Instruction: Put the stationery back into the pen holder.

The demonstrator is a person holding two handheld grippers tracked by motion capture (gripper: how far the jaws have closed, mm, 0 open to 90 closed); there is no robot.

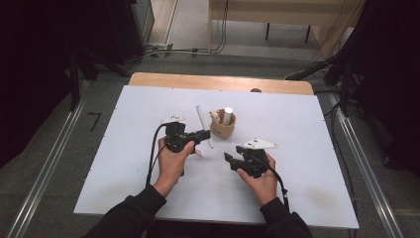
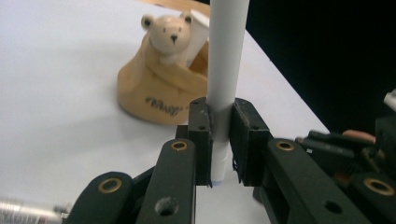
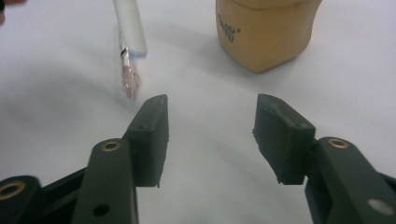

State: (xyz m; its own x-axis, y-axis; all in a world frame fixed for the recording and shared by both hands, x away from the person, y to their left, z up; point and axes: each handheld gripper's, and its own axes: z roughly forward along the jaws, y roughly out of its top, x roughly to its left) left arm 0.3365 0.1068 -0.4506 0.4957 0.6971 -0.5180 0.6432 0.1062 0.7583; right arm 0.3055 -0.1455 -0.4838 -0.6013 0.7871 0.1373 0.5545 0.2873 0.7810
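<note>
- Left gripper (image 2: 220, 140) was clamped tight on a white pen (image 2: 226, 70), held upright just beside the bear cup (image 2: 159, 88).
- Right gripper (image 3: 210, 135) was apart and empty, low over the worktop (image 1: 297, 129).

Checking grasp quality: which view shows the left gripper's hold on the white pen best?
Left gripper view: the pads clamp the white pen near its lower end, close up. High view shows the pen slanting up from the left gripper, small. Right gripper view catches its lower end.
</note>
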